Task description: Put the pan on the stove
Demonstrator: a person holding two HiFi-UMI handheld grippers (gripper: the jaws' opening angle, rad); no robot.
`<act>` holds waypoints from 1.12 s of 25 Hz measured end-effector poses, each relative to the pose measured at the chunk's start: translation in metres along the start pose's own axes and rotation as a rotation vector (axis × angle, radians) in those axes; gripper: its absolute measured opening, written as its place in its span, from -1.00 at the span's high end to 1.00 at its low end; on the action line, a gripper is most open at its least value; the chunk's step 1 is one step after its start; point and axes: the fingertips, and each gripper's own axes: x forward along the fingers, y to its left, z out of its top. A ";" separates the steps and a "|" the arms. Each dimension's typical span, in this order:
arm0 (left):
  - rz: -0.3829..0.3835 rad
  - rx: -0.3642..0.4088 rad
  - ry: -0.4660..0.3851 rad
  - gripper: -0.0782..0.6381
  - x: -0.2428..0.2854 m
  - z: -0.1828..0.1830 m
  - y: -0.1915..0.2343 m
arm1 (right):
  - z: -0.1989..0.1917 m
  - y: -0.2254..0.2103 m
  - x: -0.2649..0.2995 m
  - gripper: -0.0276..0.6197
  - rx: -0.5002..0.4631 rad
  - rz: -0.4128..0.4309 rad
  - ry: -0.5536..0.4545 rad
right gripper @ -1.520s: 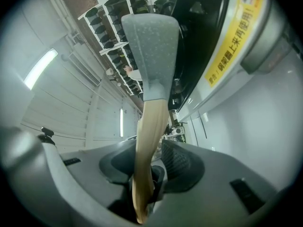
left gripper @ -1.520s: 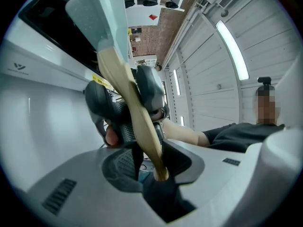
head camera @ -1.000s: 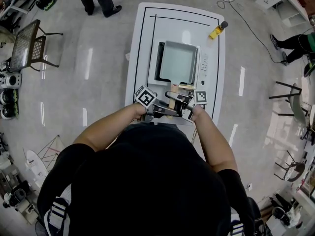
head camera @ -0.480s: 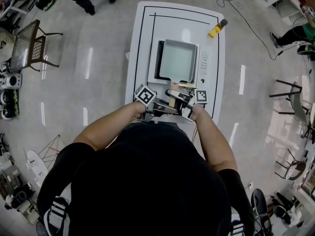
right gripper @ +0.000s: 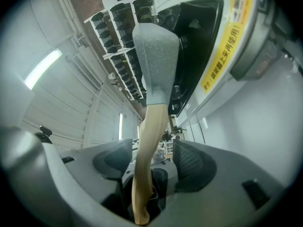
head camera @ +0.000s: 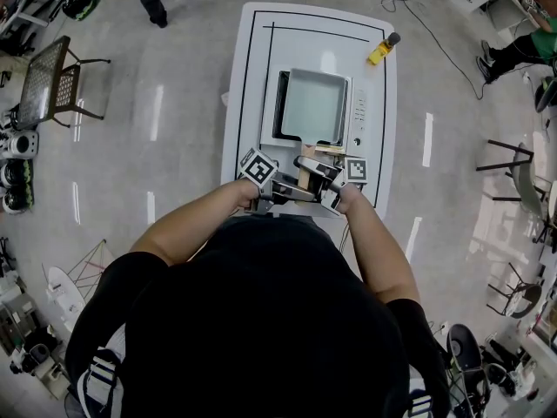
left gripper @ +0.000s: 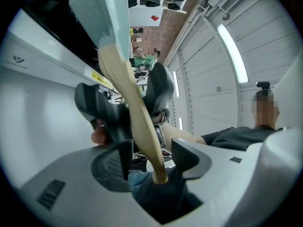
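Pan (head camera: pixel 313 107) sits on the stove (head camera: pixel 360 111) mid-table (head camera: pixel 251 77); with it placed, left gripper (left gripper: pixel 152 156) and right gripper (right gripper: pixel 150 159), jaws just opened, free its handle (right gripper: pixel 146 136).

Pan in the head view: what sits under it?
The pan rests on the stove; a black strip of cooktop shows along its left edge. The rest is covered.

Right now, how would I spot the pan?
Find the long white table mid-floor, then the flat white stove on it. On the stove sits the square pale-grey pan with a light wooden handle; the small yellow bottle nearby has no handle.
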 end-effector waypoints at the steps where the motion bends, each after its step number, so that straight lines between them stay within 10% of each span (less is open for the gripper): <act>1: 0.007 0.004 -0.002 0.06 0.000 0.000 0.001 | 0.000 0.000 -0.001 0.11 -0.002 -0.004 -0.003; 28: 0.301 0.244 -0.120 0.04 -0.059 0.025 0.012 | 0.011 0.015 -0.080 0.10 -0.336 -0.263 -0.158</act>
